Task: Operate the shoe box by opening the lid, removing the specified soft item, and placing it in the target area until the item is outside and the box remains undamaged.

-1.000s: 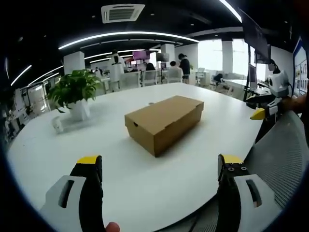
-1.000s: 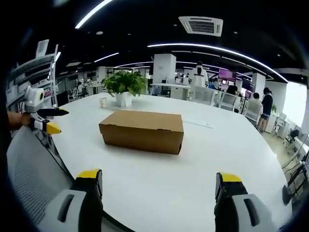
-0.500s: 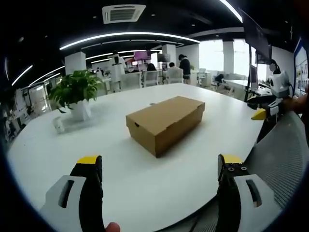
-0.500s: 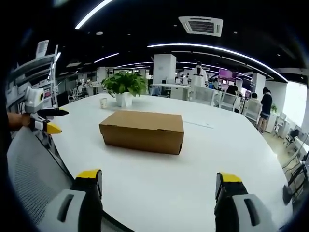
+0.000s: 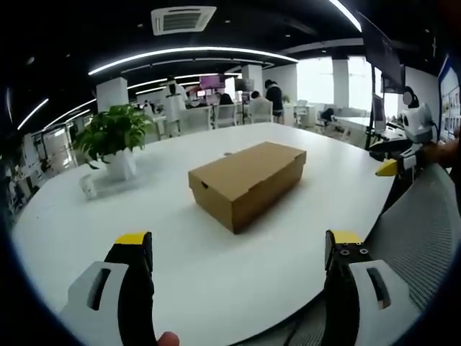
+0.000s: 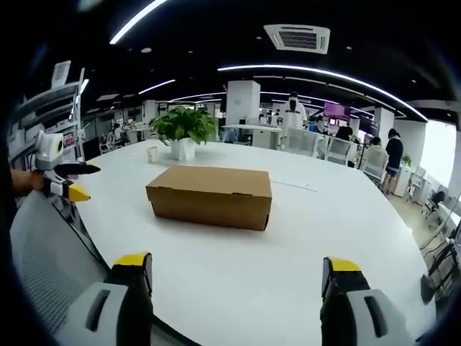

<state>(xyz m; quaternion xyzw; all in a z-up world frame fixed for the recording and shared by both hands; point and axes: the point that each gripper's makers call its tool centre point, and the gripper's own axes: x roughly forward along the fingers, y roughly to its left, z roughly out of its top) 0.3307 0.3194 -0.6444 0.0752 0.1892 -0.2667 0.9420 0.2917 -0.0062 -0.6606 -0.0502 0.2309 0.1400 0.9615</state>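
While both claws stay spread and empty, the closed shoe box (image 5: pixel 247 182) lies unmoved mid-frame on the bench (image 5: pixel 216 274), its long axis running lower left to upper right.

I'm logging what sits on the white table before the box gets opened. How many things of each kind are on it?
Cardboard shoe box, lid closed: 1
Potted plant in a white pot: 1
Small white cup beside the plant: 1
Total: 3

open-plan office, dark ceiling
curved light strips (image 5: pixel 187 52) and a ceiling vent (image 6: pixel 297 37) overhead; bright windows (image 5: pixel 314 81); a potted plant (image 5: pixel 112 137) on the white worktop (image 5: pixel 238 252).
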